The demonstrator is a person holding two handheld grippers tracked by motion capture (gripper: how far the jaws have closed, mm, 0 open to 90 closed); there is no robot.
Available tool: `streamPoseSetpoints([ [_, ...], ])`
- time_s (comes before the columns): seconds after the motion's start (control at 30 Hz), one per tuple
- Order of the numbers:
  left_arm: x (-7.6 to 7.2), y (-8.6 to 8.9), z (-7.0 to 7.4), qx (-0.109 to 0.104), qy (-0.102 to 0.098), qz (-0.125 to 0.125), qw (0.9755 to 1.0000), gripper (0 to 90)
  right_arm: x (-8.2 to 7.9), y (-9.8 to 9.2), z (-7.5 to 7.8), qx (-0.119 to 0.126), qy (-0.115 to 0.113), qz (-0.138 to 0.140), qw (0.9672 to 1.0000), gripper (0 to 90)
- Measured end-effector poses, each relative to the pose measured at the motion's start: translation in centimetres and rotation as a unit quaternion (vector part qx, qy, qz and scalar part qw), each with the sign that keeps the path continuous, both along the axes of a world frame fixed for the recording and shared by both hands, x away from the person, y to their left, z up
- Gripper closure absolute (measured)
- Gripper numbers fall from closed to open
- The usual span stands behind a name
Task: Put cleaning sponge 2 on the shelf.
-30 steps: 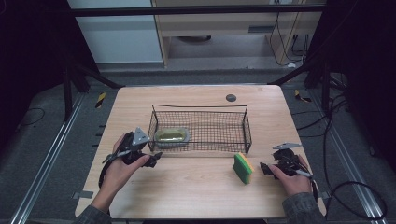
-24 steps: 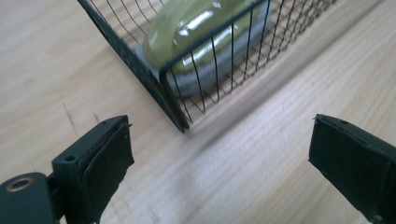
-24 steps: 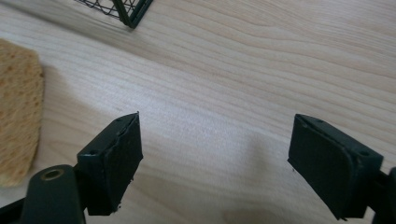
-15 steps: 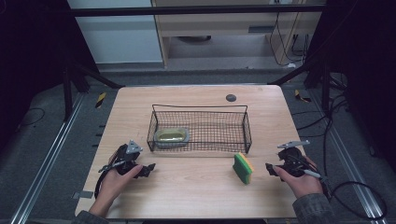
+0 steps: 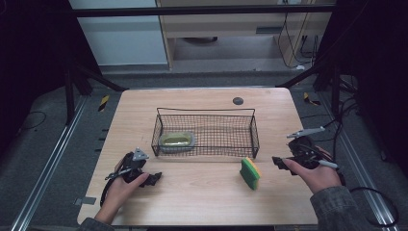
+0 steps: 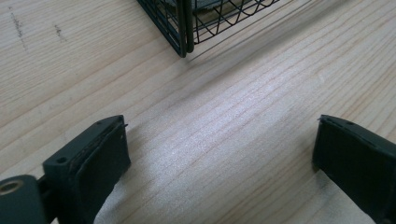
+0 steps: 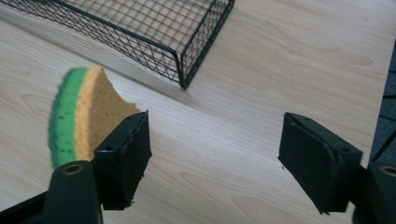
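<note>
A green-and-yellow sponge [image 5: 250, 173] stands on edge on the wooden table [image 5: 202, 197], just in front of the black wire basket [image 5: 207, 129]. A small grey dish with something yellowish [image 5: 177, 140] lies in the basket's left end. My left gripper [image 5: 155, 179] rests low over the table at the front left, open and empty, its jaws just having widened; in the left gripper view [image 6: 222, 126] bare wood lies between them. My right gripper [image 5: 278, 162] hovers right of the sponge, open, its jaws just having opened further. The sponge [image 7: 77, 114] sits beyond its left jaw, outside the gap [image 7: 215, 119].
A small dark round disc [image 5: 237, 100] lies near the table's far edge. A basket corner [image 6: 182, 28] stands just ahead of the left gripper, and another basket corner [image 7: 184, 56] ahead of the right one. The table's right edge [image 5: 321, 192] is close to the right hand.
The left hand has sunk toward the table and drawn back to the front left. The right hand has risen and stayed right of the sponge. The sponge and basket have not moved.
</note>
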State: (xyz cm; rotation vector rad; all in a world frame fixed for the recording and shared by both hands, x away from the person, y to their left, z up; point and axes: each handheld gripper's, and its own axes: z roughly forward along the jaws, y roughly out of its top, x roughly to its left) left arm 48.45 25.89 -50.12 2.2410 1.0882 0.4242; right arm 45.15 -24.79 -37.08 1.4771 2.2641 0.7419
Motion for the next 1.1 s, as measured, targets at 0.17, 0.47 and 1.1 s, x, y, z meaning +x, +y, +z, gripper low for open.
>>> streamPoseSetpoints([
  [0.17, -0.1, 0.5, -0.5, -0.018, -0.020, -0.011, 0.9996, 0.0, 0.6, 1.2, 0.6, 0.004, 0.004, 0.017, 0.9998, 19.5],
  [0.47, -0.1, 0.7, -0.7, -0.025, -0.030, -0.014, 0.9991, 0.0, 1.0, 3.9, 1.9, 0.006, 0.003, 0.042, 0.9991, 25.9],
  [1.1, 0.0, 0.8, -0.6, -0.026, -0.028, -0.023, 0.9990, 0.0, 2.3, 9.3, -2.7, -0.041, 0.090, 0.078, 0.9920, 31.0],
])
